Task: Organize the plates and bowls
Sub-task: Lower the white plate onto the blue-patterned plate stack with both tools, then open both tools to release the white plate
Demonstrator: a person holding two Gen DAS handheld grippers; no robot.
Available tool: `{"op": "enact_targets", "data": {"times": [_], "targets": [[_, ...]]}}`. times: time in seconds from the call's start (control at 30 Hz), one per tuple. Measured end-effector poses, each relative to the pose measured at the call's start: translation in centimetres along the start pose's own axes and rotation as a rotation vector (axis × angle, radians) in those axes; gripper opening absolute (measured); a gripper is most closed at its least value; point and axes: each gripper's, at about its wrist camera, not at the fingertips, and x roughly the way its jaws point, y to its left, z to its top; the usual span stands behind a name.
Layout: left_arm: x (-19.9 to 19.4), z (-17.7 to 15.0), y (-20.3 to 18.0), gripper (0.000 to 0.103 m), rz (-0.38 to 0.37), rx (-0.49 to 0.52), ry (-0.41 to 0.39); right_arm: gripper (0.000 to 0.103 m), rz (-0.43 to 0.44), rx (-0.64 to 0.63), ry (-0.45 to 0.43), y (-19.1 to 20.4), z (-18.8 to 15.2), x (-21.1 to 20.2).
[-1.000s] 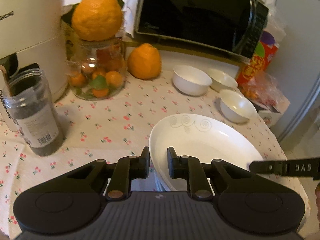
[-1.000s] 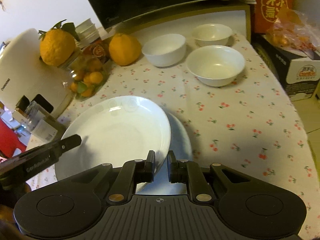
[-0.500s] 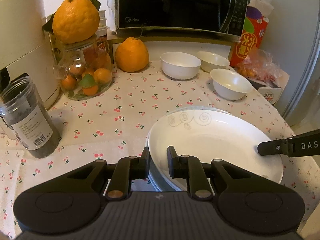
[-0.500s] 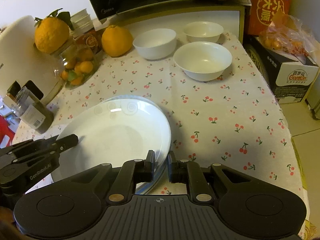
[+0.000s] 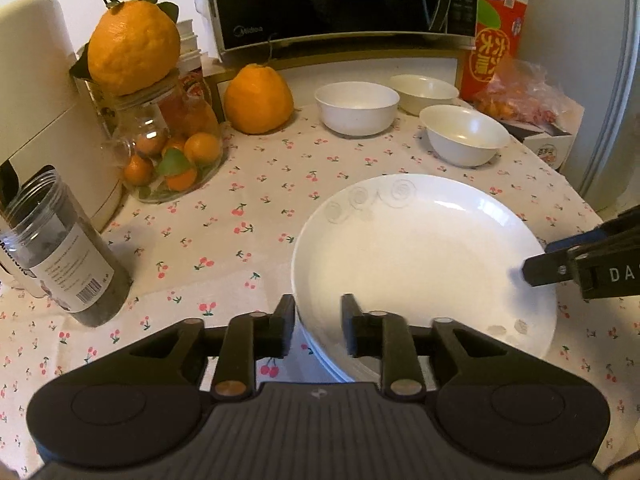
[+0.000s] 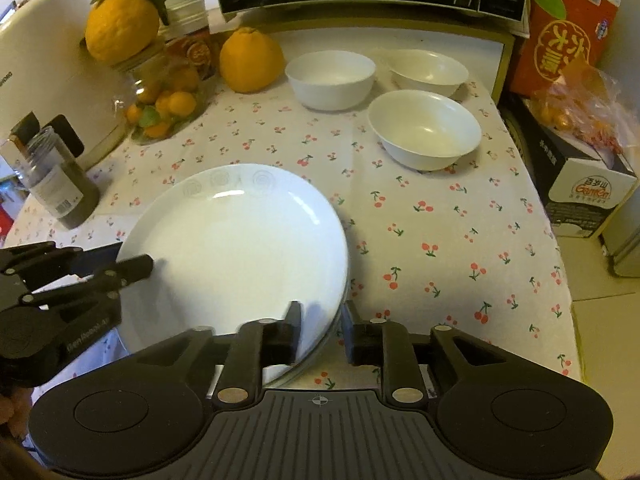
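Observation:
A white plate (image 5: 420, 248) lies on top of another plate on the cherry-print tablecloth; it also shows in the right wrist view (image 6: 236, 248). My left gripper (image 5: 318, 320) straddles the plate's left rim with its jaws slightly parted. My right gripper (image 6: 320, 326) straddles the plate's opposite rim, jaws also slightly parted. Each gripper shows in the other's view, the right one (image 5: 580, 264) and the left one (image 6: 80, 276). Three white bowls (image 6: 331, 78) (image 6: 428, 70) (image 6: 425, 128) stand apart at the back of the table.
A microwave (image 5: 340, 0) stands at the back. Two large oranges (image 5: 258, 98) (image 5: 134, 52), a glass jar of small oranges (image 5: 168, 152), a dark jar (image 5: 64, 252) and a white appliance (image 5: 36, 100) stand left. A red carton (image 6: 564, 36) and boxes are right.
The plate has come down from a tilted, lifted pose onto the lower plate and now lies flat. Both grippers' jaws have parted a little.

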Motion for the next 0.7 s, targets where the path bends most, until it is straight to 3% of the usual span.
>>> {"op": "enact_targets", "data": {"times": [0.03, 0.1, 0.3, 0.7], "targets": [[0.0, 0.0, -0.1, 0.028, -0.002, 0.000, 0.002, 0.036, 0.007, 0.004, 0.000, 0.0, 0.1, 0.0], [0.0, 0.0, -0.2, 0.029, -0.008, 0.000, 0.009, 0.053, 0.012, 0.010, -0.001, 0.0, 0.3, -0.1], [-0.3, 0.4, 0.0, 0.053, -0.040, -0.038, 0.028, 0.074, 0.019, 0.015, -0.017, 0.0, 0.9, -0.6], [-2.3, 0.5, 0.7, 0.094, -0.065, -0.144, 0.022, 0.087, 0.001, 0.052, -0.073, -0.7, 2.1, -1.9]]}}
